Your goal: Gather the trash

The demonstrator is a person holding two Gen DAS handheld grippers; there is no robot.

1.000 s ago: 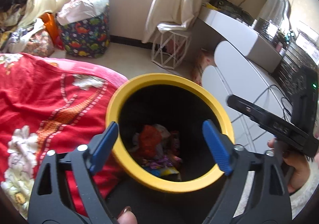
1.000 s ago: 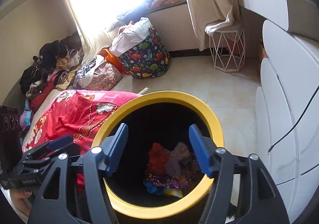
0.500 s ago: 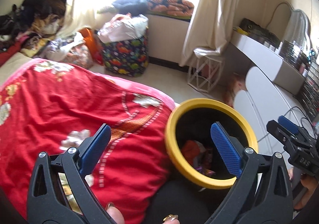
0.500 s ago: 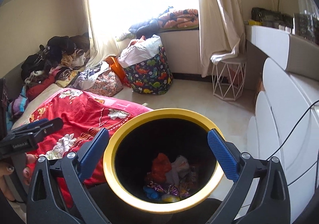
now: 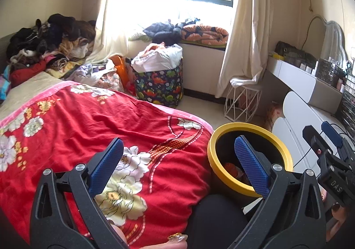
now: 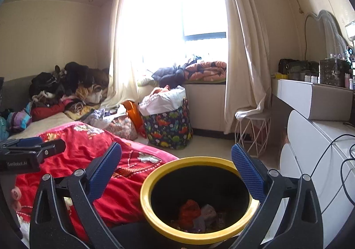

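Yellow-rimmed black bin (image 6: pixel 155 215) stands upright beside the bed; crumpled wrappers (image 6: pixel 195 215), seemingly, lie inside.

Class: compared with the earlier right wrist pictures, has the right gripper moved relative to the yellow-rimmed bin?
Yes. The right gripper has lifted away: the yellow-rimmed bin sits lower in view now.

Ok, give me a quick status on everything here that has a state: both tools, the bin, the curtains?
Left tool: jaws wide open, nothing between them.
Right tool: jaws wide open after just opening, nothing held.
Yellow-rimmed bin: upright, no lid, wrappers lying at the bottom, far from full.
Curtains: drawn apart, window uncovered.
Dinosaur-print basket: upright, stuffed over its rim.
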